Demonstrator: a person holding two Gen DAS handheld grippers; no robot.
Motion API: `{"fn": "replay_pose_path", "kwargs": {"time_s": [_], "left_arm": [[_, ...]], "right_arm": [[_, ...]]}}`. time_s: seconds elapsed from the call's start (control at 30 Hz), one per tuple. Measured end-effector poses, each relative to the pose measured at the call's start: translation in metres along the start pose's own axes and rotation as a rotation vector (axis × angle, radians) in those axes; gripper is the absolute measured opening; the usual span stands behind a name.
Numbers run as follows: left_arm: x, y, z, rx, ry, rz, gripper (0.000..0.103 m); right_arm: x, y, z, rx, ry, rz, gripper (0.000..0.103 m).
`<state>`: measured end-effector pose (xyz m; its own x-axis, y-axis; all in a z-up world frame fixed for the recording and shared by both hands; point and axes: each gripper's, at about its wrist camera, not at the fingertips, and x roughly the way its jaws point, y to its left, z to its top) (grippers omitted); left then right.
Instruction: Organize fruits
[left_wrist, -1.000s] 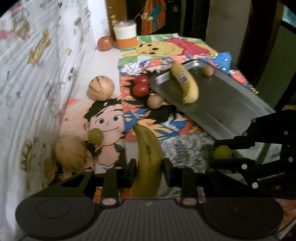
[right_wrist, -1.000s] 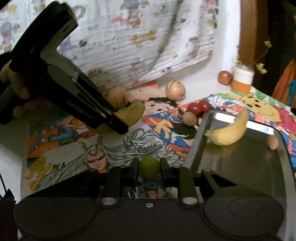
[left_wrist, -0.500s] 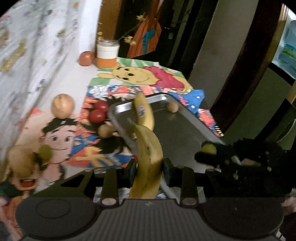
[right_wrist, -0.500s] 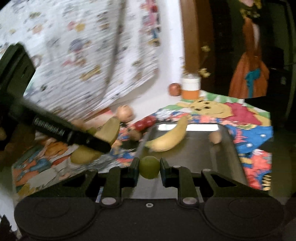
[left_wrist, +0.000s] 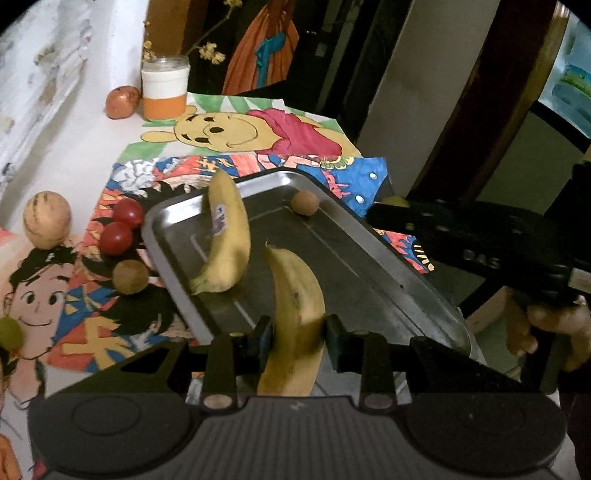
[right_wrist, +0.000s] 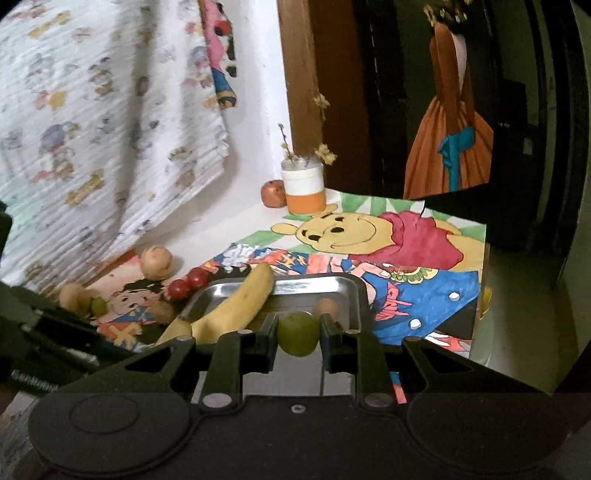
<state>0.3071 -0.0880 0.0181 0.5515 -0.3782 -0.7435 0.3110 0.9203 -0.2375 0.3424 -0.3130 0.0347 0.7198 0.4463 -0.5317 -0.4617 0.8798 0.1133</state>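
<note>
My left gripper (left_wrist: 297, 332) is shut on a yellow banana (left_wrist: 295, 314), held over the near end of the steel tray (left_wrist: 369, 266). Inside the tray lie a second banana (left_wrist: 227, 236) with a sticker and a small brown round fruit (left_wrist: 304, 202). My right gripper (right_wrist: 298, 332) is shut on a green grape (right_wrist: 297, 333) above the tray (right_wrist: 347, 286); the right gripper's dark body (left_wrist: 480, 243) shows in the left wrist view past the tray's right rim, held by a hand (left_wrist: 554, 325).
Left of the tray lie two red tomatoes (left_wrist: 122, 229), a brown round fruit (left_wrist: 130, 276), a tan striped fruit (left_wrist: 46, 223) and a green grape (left_wrist: 9, 332). A jar (left_wrist: 164, 88) and a red apple (left_wrist: 122, 101) stand at the back. Patterned cloth (right_wrist: 92, 129) hangs at left.
Both grippers have swung right, from over the drawings to over the tray, each still holding its fruit. The right gripper now sits past the tray's right rim.
</note>
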Motion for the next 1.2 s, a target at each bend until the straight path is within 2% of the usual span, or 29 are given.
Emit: {"fn": "replay_pose_path", "kwargs": {"time_s": [0.17, 0.43, 0.87, 1.0, 1.2], "left_arm": [[0.014, -0.001, 0.004, -0.014, 0.001, 0.014, 0.034], [0.031, -0.007, 0.007, 0.05, 0.033, 0.032, 0.034], [0.036, 0.004, 0.01, 0.023, 0.034, 0.018, 0.034], [0.034, 0.004, 0.006, 0.016, 0.031, 0.014, 0.039], [0.017, 0.002, 0.001, 0.003, -0.02, -0.018, 0.048]], "right_arm": [[0.026, -0.003, -0.005, -0.003, 0.051, 0.008, 0.025], [0.053, -0.011, -0.009, -0.002, 0.094, 0.006, 0.025], [0.069, -0.015, -0.007, 0.001, 0.138, 0.004, 0.026], [0.067, -0.015, -0.008, 0.003, 0.132, -0.005, 0.03], [0.048, -0.015, -0.009, 0.019, 0.094, -0.01, 0.039]]}}
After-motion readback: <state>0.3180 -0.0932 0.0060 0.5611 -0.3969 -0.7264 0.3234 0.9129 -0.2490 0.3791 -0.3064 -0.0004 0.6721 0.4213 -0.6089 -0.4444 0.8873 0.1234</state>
